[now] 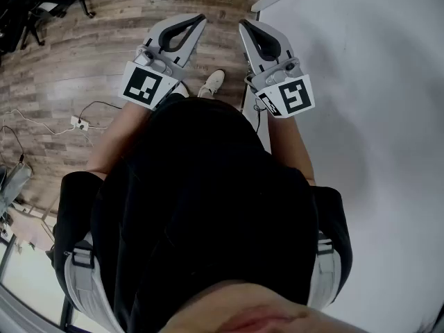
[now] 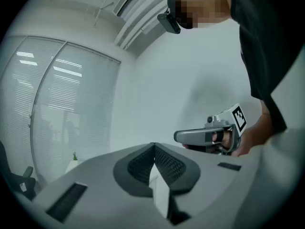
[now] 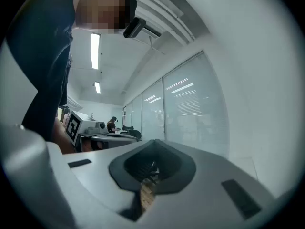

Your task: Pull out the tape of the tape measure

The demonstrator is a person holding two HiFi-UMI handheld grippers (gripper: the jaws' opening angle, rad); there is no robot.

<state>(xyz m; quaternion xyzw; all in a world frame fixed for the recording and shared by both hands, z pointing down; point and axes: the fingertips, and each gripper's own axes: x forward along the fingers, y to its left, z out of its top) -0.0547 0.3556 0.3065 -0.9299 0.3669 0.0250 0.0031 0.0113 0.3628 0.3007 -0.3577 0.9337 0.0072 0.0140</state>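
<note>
No tape measure shows in any view. In the head view my left gripper (image 1: 200, 18) and right gripper (image 1: 243, 24) are held side by side in front of the person's dark-clothed body, tips pointing away, above the wooden floor (image 1: 90, 40). Both are shut with nothing between the jaws. The left gripper view shows its jaws (image 2: 153, 145) meeting at a point against a white wall, with the right gripper (image 2: 209, 136) beside it in a hand. In the right gripper view the jaws (image 3: 153, 141) are also together, and the left gripper (image 3: 78, 125) shows at the left.
A white table (image 1: 361, 82) fills the right of the head view. On the floor lie a power strip with cables (image 1: 78, 123), and a shoe (image 1: 211, 83) shows below the grippers. Office chairs (image 1: 35, 12) stand at the top left. Glass walls with blinds (image 3: 186, 104) ring the room.
</note>
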